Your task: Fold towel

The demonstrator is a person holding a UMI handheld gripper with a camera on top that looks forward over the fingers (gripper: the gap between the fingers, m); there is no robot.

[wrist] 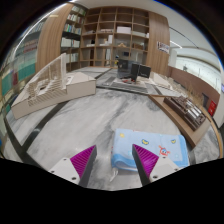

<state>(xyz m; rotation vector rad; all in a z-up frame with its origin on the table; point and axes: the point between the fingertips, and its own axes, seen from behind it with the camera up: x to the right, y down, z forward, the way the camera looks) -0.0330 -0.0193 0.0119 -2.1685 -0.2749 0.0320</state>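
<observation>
Spread wide and gripping nothing, the gripper (114, 163) hangs above a pale marbled table (90, 120), its two magenta pads (82, 160) facing each other across a bare gap. Just beside the right finger, partly behind it, lies the towel (150, 150), light blue with small coloured prints, flat on the table. Past the towel, along the table's right edge, sit dark items too small to make out. Farther beyond the towel stand a monitor (140, 72) and tall wooden shelving (112, 35).
</observation>
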